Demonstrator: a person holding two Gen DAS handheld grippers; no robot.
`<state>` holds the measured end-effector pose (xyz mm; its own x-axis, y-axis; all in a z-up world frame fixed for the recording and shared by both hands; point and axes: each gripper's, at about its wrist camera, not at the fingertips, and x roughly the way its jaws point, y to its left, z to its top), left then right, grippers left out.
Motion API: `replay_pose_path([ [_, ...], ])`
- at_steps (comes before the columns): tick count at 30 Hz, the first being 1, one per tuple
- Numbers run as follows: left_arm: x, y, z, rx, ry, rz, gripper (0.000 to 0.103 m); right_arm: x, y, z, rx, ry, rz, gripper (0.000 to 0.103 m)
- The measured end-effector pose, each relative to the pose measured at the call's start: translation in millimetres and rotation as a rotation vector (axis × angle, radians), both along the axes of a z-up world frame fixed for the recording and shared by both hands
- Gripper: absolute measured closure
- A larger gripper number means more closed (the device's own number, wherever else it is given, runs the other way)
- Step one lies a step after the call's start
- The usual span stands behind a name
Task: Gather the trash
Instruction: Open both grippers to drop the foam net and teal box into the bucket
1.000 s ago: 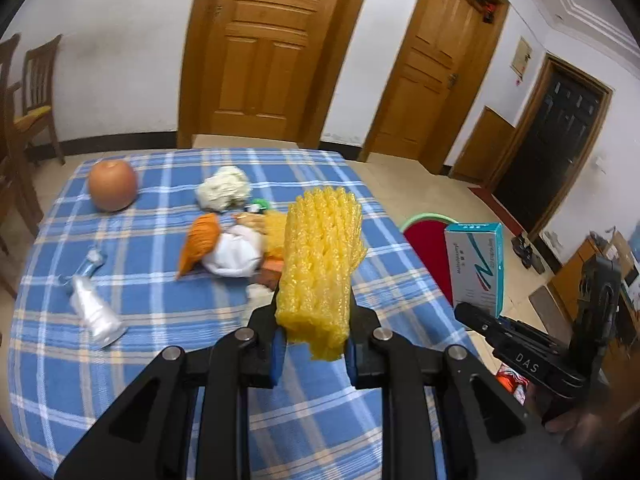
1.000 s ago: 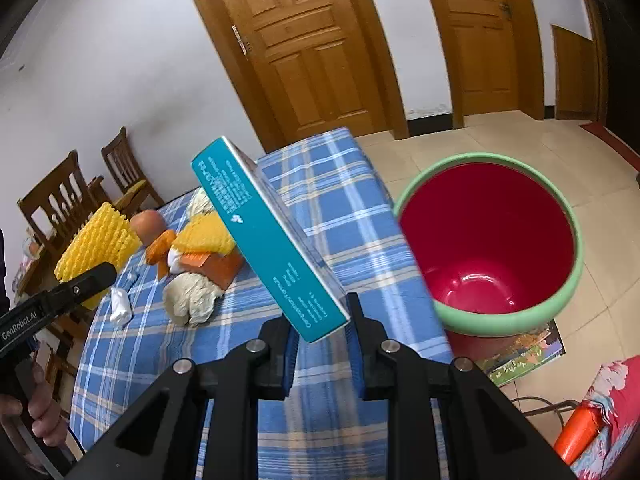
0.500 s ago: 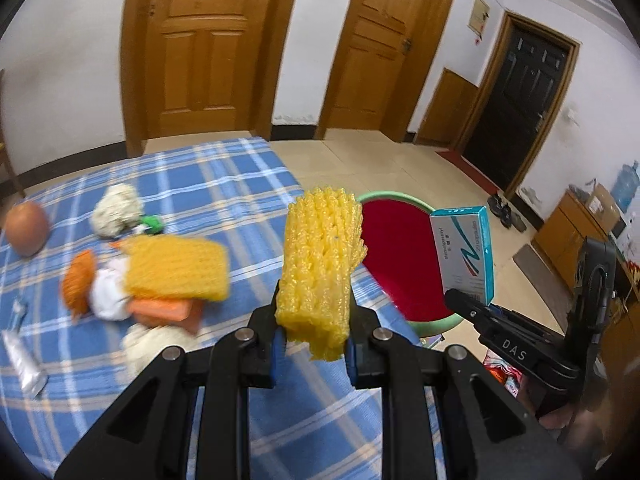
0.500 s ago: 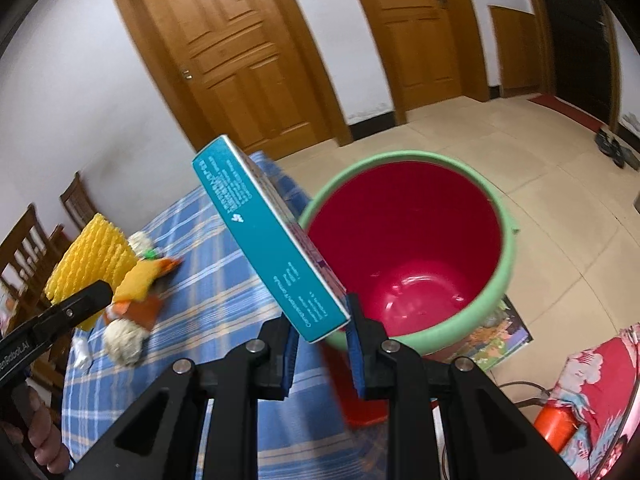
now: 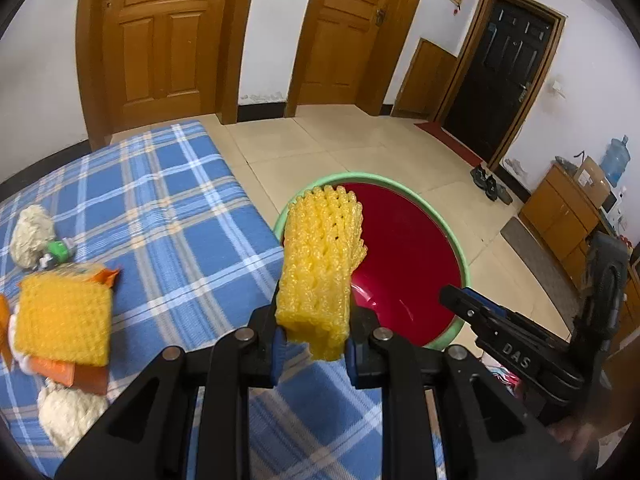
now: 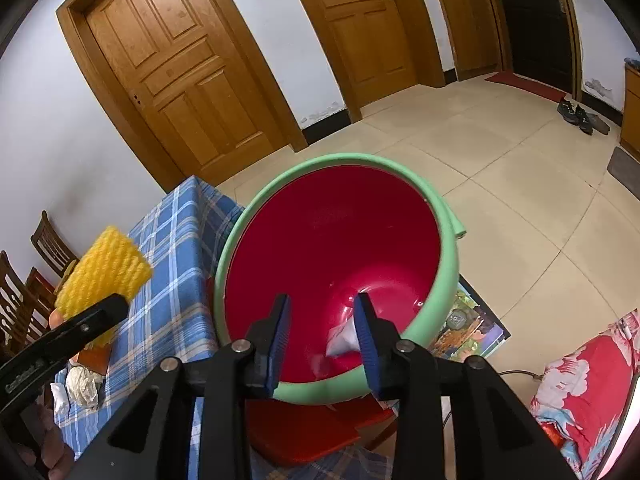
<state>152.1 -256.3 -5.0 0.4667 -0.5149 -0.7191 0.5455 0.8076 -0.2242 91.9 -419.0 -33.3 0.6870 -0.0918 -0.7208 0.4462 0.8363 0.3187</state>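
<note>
Beyond the blue plaid table's [image 5: 168, 216] far corner, tiled floor and wooden doors are seen. Yellow foam netting [image 5: 320, 264] is pinched by the left gripper [image 5: 312, 346] at the table's edge beside the red bin [image 6: 340, 248]. Right gripper [image 6: 322, 338] jaws are opening over the bin with nothing between them; a blurred whitish item [image 6: 342, 340] inside is hard to make out.

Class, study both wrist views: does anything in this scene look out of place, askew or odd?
Nothing is spilled or damaged. The one oddity is the red bin's green rim: it ends in a loose stub sticking out on the far right side. The scraps on the blue plaid tablecloth are just trash awaiting collection.
</note>
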Motion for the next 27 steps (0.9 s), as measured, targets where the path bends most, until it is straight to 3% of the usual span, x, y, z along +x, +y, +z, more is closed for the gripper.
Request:
replay_pose_path([
  [9, 6.5, -28.8, -16.2, 0.031, 0.024, -0.054, 0.08, -13.0, -6.1, 7.3, -0.019, -0.014, -0.039, 0.044],
  [12, 8.5, -35.6, -19.0, 0.046, 0.022, -0.06, 0.065, -15.8, -5.4, 9.3, -0.034, -0.015, -0.047, 0.037],
  [13, 7.2, -36.9, -18.4, 0.05, 0.02, -0.056, 0.054, -15.9, -5.6, 9.9, -0.034, -0.017, -0.049, 0.037],
  [15, 4.0, -37.1, -16.7, 0.056, 0.006, -0.048, 0.046, -16.9, -6.1, 10.4, -0.033, -0.018, -0.052, 0.037],
  [20, -3.2, -33.5, -10.6, 0.061, -0.026, -0.044, 0.034, -20.3, -5.2, 11.6, -0.031, -0.024, -0.055, 0.034],
  [27, -9.3, -22.2, -2.8, 0.041, -0.039, -0.031, 0.033, -25.4, -3.4, 13.8, -0.026, -0.03, -0.06, 0.034],
])
